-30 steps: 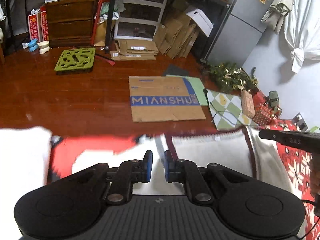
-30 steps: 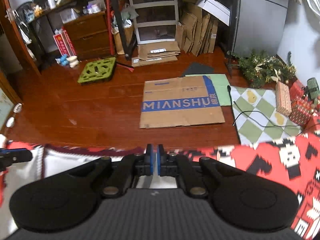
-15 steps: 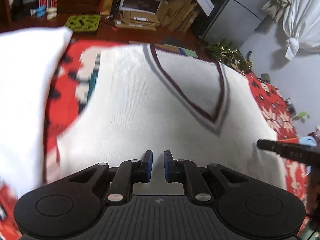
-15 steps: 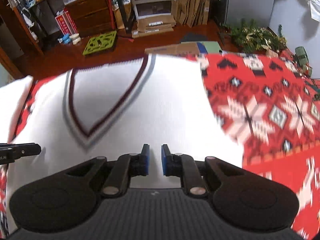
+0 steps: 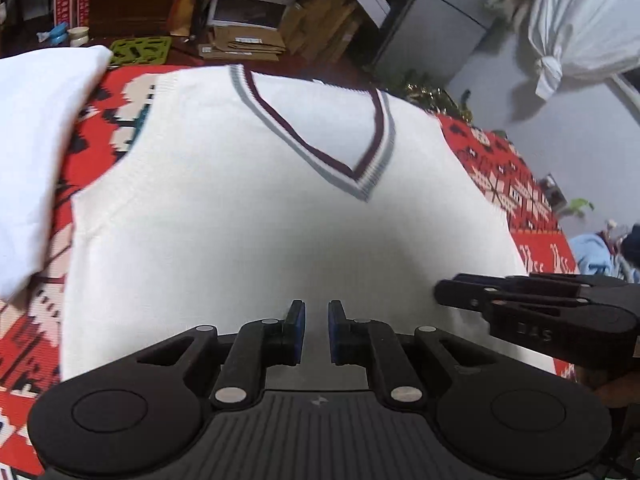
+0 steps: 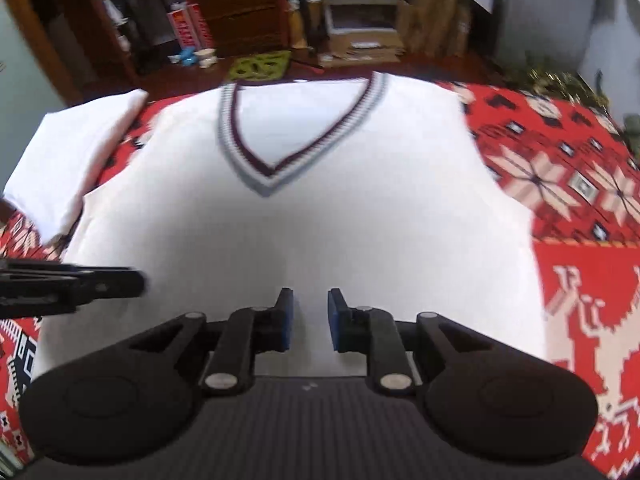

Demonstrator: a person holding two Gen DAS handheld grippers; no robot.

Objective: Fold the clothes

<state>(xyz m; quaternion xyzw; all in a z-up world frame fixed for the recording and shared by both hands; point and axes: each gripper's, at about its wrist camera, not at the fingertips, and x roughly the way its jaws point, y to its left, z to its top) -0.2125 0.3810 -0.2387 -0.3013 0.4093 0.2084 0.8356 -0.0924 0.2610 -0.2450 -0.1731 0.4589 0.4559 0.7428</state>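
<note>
A white knit V-neck vest point(image 5: 248, 208) with maroon and grey neck trim lies flat on a red patterned blanket point(image 5: 516, 184), neck away from me; it also shows in the right wrist view point(image 6: 320, 216). My left gripper point(image 5: 316, 330) is open by a narrow gap over the vest's near hem, nothing between the pads. My right gripper point(image 6: 310, 318) is open a little wider over the same hem, empty. The right gripper also shows at the right of the left wrist view point(image 5: 536, 304), and the left gripper at the left of the right wrist view point(image 6: 72, 286).
A folded white garment point(image 5: 36, 132) lies on the blanket left of the vest, also in the right wrist view point(image 6: 76, 160). Beyond the blanket are a wooden floor, a green mat point(image 6: 260, 66), cardboard boxes point(image 5: 240, 42), drawers and a grey fridge point(image 5: 436, 36).
Both grippers tilted down and drew back from the vest's far neck edge to its near hem. The vest now lies spread flat. Both jaws opened, the right one wider.
</note>
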